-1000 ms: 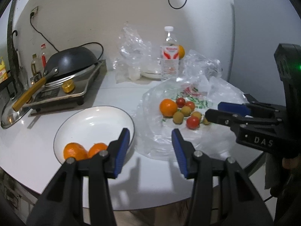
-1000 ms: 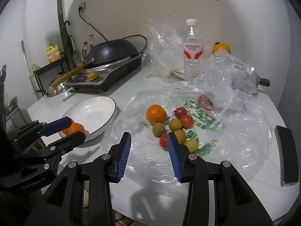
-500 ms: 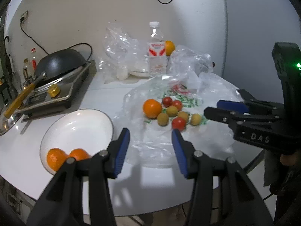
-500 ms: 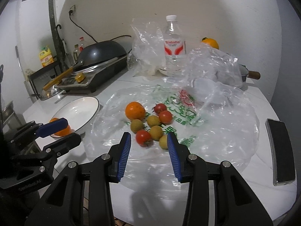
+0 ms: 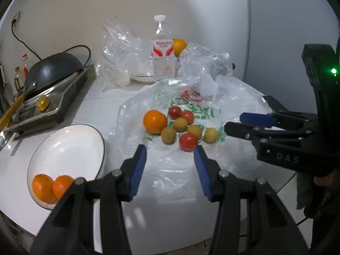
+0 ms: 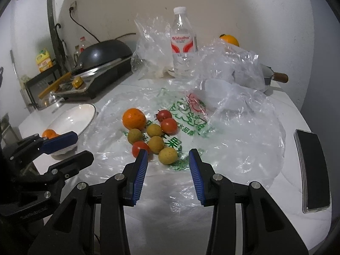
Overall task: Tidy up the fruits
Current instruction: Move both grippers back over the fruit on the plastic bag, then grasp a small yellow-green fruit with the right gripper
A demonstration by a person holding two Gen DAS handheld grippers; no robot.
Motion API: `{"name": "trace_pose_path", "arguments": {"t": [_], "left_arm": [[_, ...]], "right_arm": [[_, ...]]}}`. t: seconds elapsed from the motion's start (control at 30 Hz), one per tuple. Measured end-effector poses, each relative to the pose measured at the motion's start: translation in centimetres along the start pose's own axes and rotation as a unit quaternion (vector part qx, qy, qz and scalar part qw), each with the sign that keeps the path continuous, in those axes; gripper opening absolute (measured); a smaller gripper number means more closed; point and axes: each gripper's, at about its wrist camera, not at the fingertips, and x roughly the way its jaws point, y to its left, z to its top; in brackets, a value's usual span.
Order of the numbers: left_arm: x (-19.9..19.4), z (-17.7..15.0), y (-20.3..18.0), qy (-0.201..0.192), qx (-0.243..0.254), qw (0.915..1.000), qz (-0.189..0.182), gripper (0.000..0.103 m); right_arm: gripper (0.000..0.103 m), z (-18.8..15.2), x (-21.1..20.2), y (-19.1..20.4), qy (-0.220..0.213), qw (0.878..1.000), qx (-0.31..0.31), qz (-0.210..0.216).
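An orange (image 5: 155, 121), three red tomatoes (image 5: 188, 141) and several small yellow-green fruits (image 5: 168, 135) lie on a clear plastic bag (image 5: 233, 97) on the white table. A white plate (image 5: 68, 146) at the left holds two oranges (image 5: 50, 187). My left gripper (image 5: 170, 155) is open and empty, just short of the fruit pile. My right gripper (image 6: 167, 159) is open and empty, its tips near the closest yellow-green fruit (image 6: 167, 155); the orange (image 6: 133, 118) lies farther back. The right gripper also shows at the right of the left wrist view (image 5: 240, 121).
A water bottle (image 6: 183, 44), crumpled bags (image 6: 153, 46) and another orange (image 6: 230, 40) stand at the back. A stove with a dark wok (image 5: 53, 70) sits at the back left. A black phone (image 6: 312, 171) lies at the right table edge. A small pot handle (image 6: 280, 77) sticks out behind the bag.
Both grippers have moved to the right and closer to the fruit pile. The plate has slid toward the left of both views. Both stay open and empty.
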Motion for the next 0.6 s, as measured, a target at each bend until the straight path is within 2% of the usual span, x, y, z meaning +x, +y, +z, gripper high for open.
{"name": "trace_pose_path", "arguments": {"t": [0.2, 0.3, 0.6], "left_arm": [[1.7, 0.4, -0.4, 0.005, -0.003, 0.9998, -0.019, 0.048], [2.6, 0.6, -0.4, 0.014, -0.007, 0.9995, -0.028, 0.048], [4.7, 0.8, 0.3, 0.034, -0.024, 0.9986, -0.031, 0.048]], "right_arm": [[0.042, 0.5, 1.5, -0.3, 0.028, 0.999, -0.014, -0.002], [0.042, 0.8, 2.3, -0.6, 0.042, 0.999, -0.004, 0.03], [0.042, 1.2, 5.5, -0.4, 0.085, 0.996, -0.019, 0.037]]}}
